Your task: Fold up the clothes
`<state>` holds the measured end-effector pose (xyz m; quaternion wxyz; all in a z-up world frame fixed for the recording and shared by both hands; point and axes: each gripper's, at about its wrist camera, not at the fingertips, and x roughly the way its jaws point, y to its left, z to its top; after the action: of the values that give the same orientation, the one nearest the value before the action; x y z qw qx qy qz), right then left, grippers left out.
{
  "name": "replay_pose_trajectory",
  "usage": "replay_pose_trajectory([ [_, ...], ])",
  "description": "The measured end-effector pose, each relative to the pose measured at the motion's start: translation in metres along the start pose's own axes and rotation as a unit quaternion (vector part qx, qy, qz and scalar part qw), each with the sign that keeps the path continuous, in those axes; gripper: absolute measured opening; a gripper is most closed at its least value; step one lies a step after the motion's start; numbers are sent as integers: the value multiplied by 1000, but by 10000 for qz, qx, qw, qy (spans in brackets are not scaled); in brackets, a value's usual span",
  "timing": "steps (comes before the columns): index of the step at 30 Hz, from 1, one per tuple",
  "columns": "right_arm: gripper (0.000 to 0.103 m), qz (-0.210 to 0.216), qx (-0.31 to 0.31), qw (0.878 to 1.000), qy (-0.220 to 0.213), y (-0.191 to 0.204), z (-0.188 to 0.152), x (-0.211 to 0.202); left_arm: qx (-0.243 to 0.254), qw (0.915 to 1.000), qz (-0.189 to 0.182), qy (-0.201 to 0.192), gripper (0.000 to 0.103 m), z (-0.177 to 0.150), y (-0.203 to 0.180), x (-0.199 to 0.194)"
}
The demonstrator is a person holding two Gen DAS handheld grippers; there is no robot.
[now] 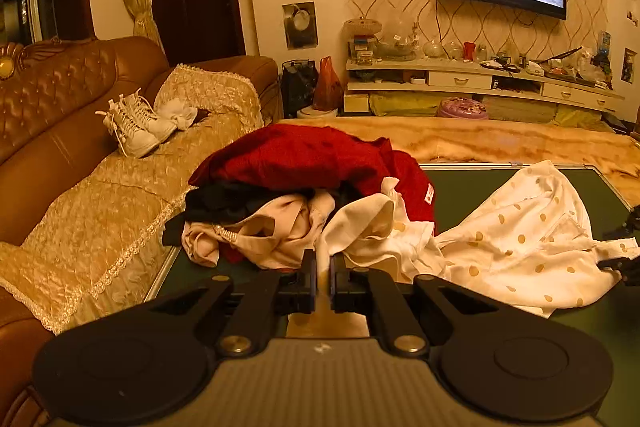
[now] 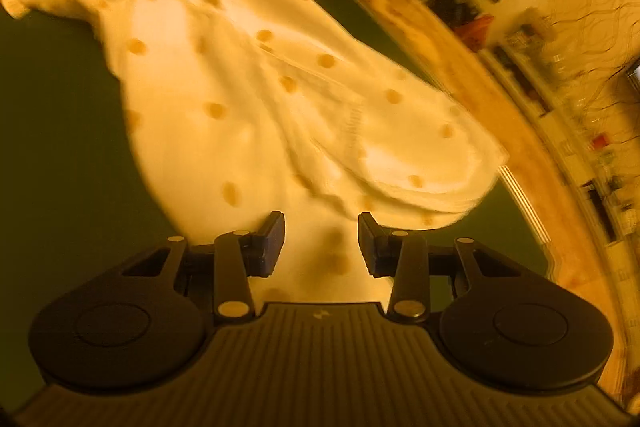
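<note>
Pinched tight on a fold of the white polka-dot garment [image 1: 520, 235], the left gripper [image 1: 322, 267] holds one end of it near the clothes pile [image 1: 296, 187] on the dark green table [image 1: 460, 187]. Jaws of the right gripper [image 2: 322, 239] stand partly spread with the garment's cloth lying between them, the pads not pressing on it. With only one end gripped, a pull could likely drag the thin fabric into a bunch or snag the red garment [image 1: 304, 155] beside it. If the right jaws close on several layers, the fold would probably come out crooked.
</note>
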<state>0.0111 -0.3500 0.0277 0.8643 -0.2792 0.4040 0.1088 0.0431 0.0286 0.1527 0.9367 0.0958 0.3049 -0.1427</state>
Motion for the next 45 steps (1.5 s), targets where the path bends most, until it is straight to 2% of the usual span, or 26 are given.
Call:
replay_pose_trajectory([
  [5, 47, -212, 91, 9996, -142, -3, 7, 0, -31, 10000, 13, 16, 6, -3, -2, 1],
  [9, 46, -155, -62, 9998, -130, -5, 15, 8, 14, 10000, 29, 16, 6, -2, -5, 1],
  [10, 44, -156, -191, 9996, -103, -4, 16, 11, 27, 10000, 26, 18, 6, -2, -6, 2],
  [12, 27, -172, -396, 9990, -78, 0, 20, 18, 30, 10000, 22, 27, 6, -3, -6, 4],
  [13, 4, -201, -428, 9988, -109, 1, 23, 20, 25, 10000, 16, 33, 6, -3, -7, 4],
  [16, 3, -261, -473, 9983, -199, 2, 33, 23, 27, 10000, 20, 46, 6, -3, -10, 6],
  [19, 3, -306, -215, 9992, -146, -12, 44, 30, 27, 10000, 23, 62, 6, -4, -10, 7],
  [24, 7, -607, 7, 9981, 77, -29, 56, 49, 31, 9999, 26, 98, 6, -4, -12, 10],
  [27, 8, -640, -53, 9977, -202, -25, 53, 41, 35, 9999, 26, 114, 6, -6, -12, 12],
  [30, 20, -454, -313, 9977, -393, -17, 46, 29, 21, 9999, 25, 128, 6, -6, -12, 13],
  [32, 34, -516, -735, 9952, -378, -4, 42, 28, -2, 9999, 12, 127, 6, -6, -12, 14],
  [36, 42, -804, -1296, 9873, -443, 13, 47, 33, -29, 9999, 11, 118, 6, -6, -11, 15],
  [38, 50, -880, -1473, 9838, -520, 17, 54, 36, -30, 9999, 22, 118, 6, -6, -11, 15],
  [41, 54, -585, -1812, 9808, -435, 17, 63, 42, -56, 9999, 85, 89, 6, -6, -7, 14],
  [45, 54, 8, -2053, 9787, -38, 9, 76, 55, -101, 9998, 158, 106, 6, -8, -2, 16],
])
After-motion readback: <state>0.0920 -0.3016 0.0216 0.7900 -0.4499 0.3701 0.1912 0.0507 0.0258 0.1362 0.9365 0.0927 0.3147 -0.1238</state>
